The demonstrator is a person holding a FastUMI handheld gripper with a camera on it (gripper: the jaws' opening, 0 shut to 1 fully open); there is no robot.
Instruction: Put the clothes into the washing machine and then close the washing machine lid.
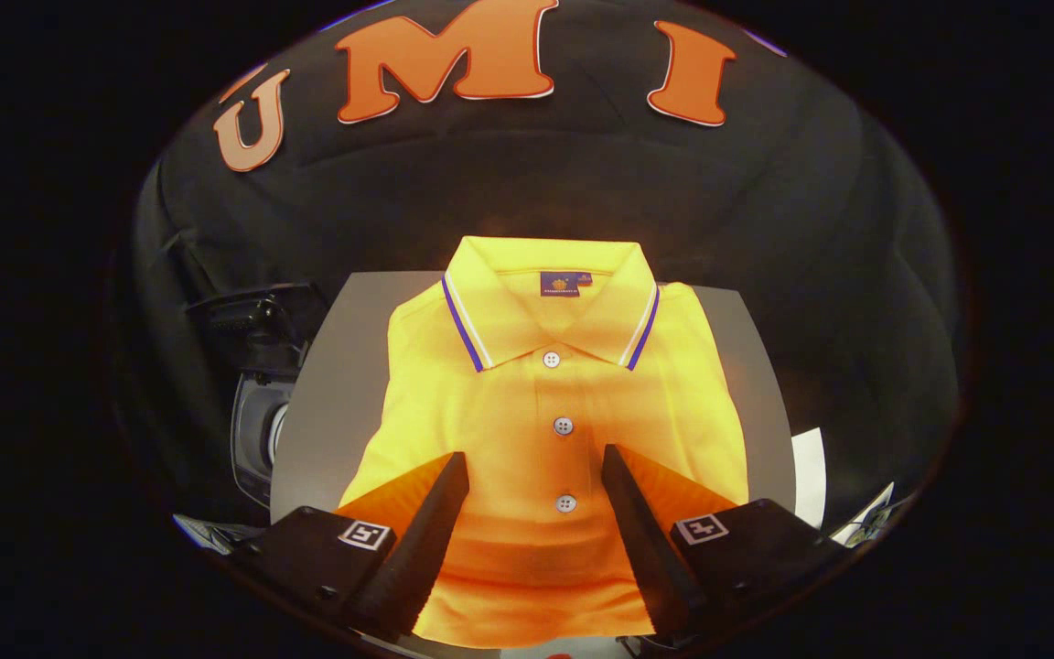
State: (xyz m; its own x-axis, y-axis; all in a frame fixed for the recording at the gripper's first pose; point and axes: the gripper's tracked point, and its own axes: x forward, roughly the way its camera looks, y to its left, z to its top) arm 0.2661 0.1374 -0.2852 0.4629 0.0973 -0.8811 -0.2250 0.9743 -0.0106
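I see the gripper (534,462) spread wide, gripping nothing, its fingers (426,535) hovering over the near half of a folded yellow polo shirt (545,430). The shirt lies flat on a grey board (335,384), collar (550,302) at the far end, button placket running between my fingers. To the left, beside the board, sits the washer (257,403), dark and partly hidden.

No text could be read: the neck label (560,284) of the polo shirt (545,430) (a small dark patch inside the collar) was too small.
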